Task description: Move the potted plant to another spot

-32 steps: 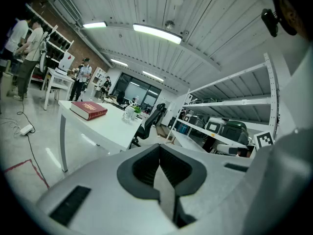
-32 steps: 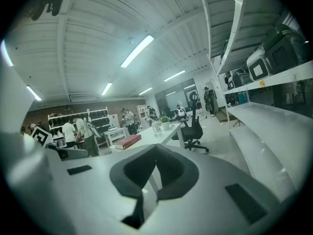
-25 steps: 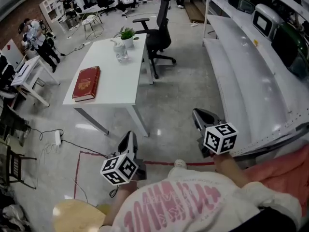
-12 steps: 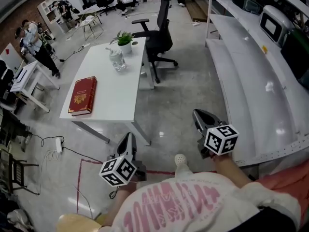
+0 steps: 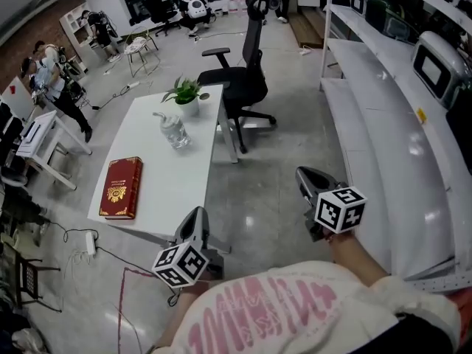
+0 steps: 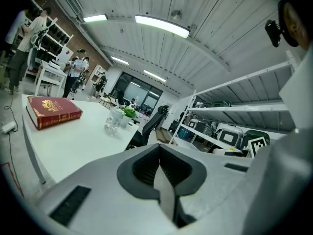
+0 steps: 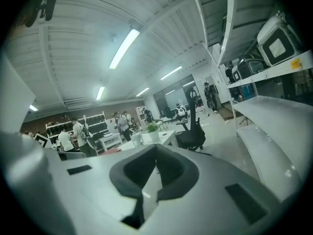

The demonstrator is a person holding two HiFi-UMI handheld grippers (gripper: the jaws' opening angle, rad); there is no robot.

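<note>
Task's barely begun, by my read: the white table (image 5: 188, 175) stretches out ahead of me, I'm on the floor short of its near end, and everything on it looks untouched, so approach, grab, lift & set-down are all left to do. A black office chair (image 5: 243, 87) stands by the table's far right corner. Both tools are empty. The left gripper (image 5: 195, 214) has its jaws pressed together w/ nothing between them, and the right gripper (image 5: 304, 175) is the same, closed on nothing. Neither is over the table: the left one hangs just off the near right corner, the right one further right over bare floor. On the tabletop, going away from me: red book (image 5: 122, 188) by the left edge, nearest; clear water bottle (image 5: 171, 131) past mid-table; then the potted plant (image 5: 186, 96), small white pot, at the far end, just beyond the bottle & near the chair. So the plant's well apart from both grippers, approx the whole table length off, roughly straight ahead of the left gripper and ahead-left of the right. Jaws will need opening before I get there.
</note>
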